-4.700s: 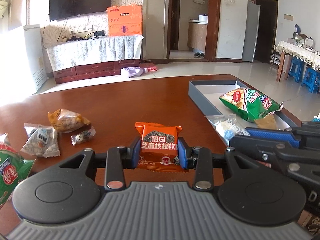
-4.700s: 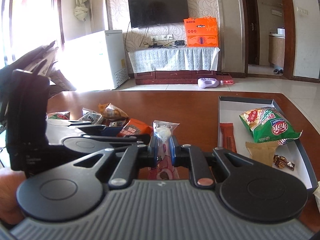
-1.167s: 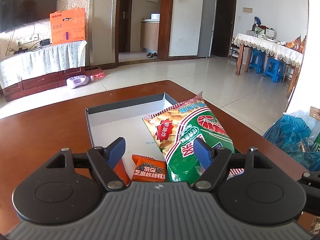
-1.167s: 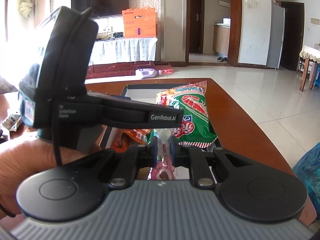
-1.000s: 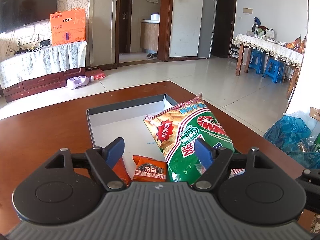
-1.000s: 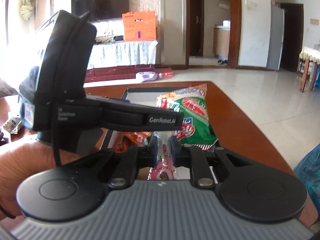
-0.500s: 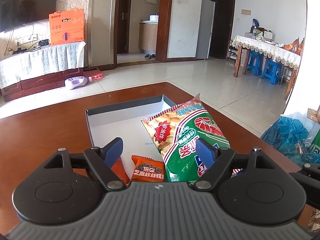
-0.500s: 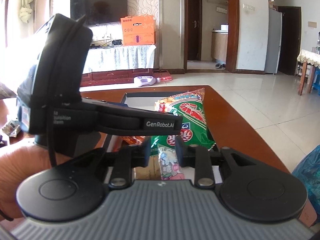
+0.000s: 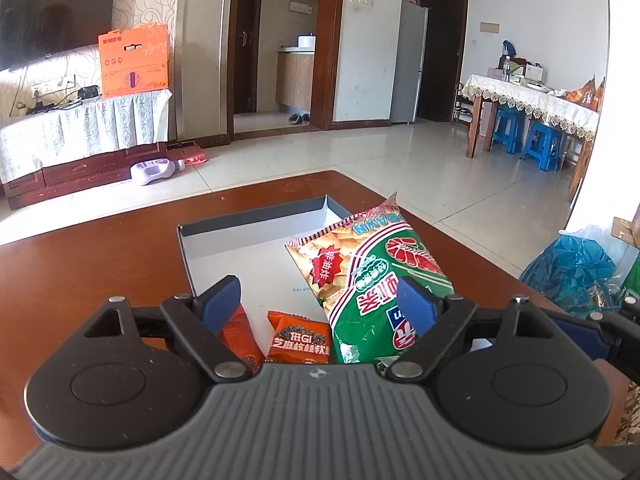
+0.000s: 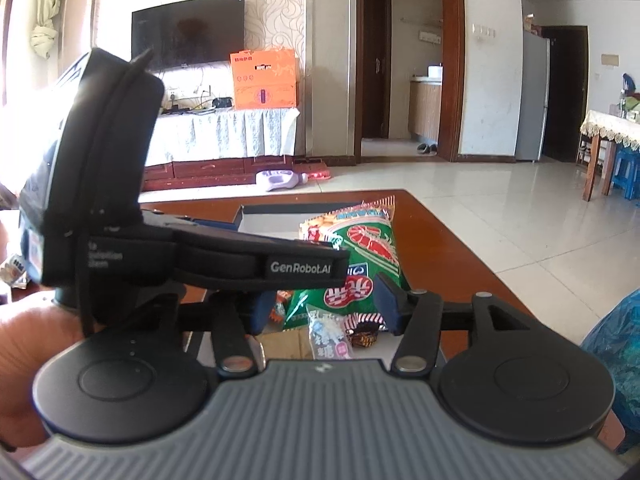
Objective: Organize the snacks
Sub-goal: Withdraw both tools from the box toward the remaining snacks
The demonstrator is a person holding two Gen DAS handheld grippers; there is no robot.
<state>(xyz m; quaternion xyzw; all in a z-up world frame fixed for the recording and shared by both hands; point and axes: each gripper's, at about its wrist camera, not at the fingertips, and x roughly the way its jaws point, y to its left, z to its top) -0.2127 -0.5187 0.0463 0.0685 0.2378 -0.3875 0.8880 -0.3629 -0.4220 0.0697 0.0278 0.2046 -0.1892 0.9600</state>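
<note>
tray [image 9: 256,216] holding green chip bag [image 9: 372,272], orange sesame packet [image 9: 298,338], clear candy packet [image 10: 326,332]

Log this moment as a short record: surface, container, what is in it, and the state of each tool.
surface: brown wooden table
container: shallow grey box, open top
contents: green prawn-cracker bag, orange sesame snack pack, orange-red bar, clear candy packet, small dark foil candy
left tool: jaws opening, wide, nothing gripped, over the box
right tool: jaws opening, pads clear of the clear candy packet lying between them
</note>
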